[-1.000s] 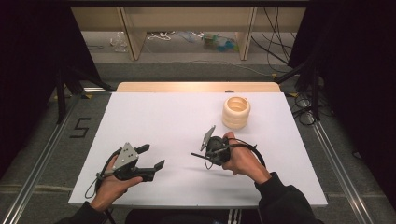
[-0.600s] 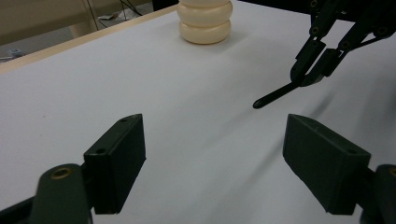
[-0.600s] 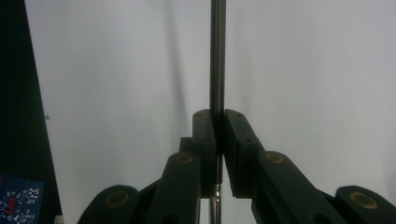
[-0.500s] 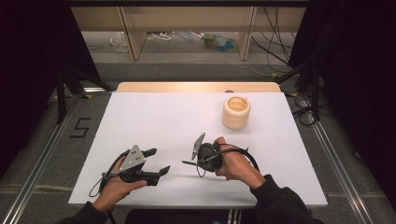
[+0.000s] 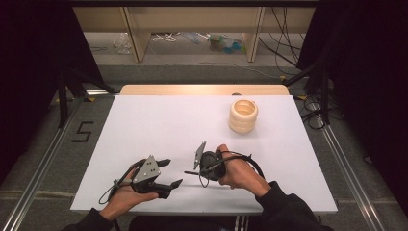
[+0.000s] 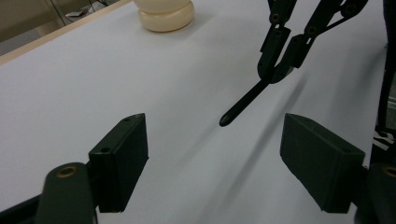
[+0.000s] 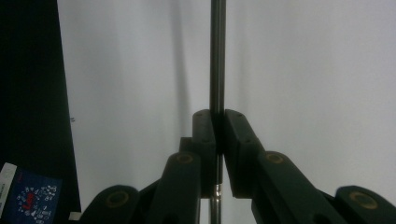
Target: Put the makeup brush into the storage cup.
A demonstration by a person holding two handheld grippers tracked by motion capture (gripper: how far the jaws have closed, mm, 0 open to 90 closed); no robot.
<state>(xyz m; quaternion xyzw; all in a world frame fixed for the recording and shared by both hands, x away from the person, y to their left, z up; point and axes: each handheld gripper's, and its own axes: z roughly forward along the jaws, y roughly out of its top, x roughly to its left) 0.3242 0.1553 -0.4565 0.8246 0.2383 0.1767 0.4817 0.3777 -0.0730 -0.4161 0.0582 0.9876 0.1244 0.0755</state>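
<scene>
Tongs count: we are seeing two, one in each hand, both low over the near part of the white counter point(image 5: 159, 120).
Left tongs point(image 5: 169, 174): we are finding them released, the two black jaws standing well apart with nothing between them; the left gripper view is looking out through that gap.
Right tongs point(image 5: 191, 172): we are seeing them clenched on one thin black rod point(image 5: 190, 172), which is pointing toward the left tongs and hanging just above the counter.
Rod, left gripper view: this view is showing the rod's point(image 6: 243, 103) free rounded tip beyond the open jaws, slanting down from the other tongs, with its shadow lying on the counter.
Rod, right gripper view: here the rod point(image 7: 217, 56) is running straight up from the pinched jaws and also passing down behind them, a detail the high view is too small to give.
Ring stack count: one cream ringed stack point(image 5: 243, 116) is standing upright on the far right of the counter, well apart from both tongs; the left gripper view is catching just its base point(image 6: 164, 14).
</scene>
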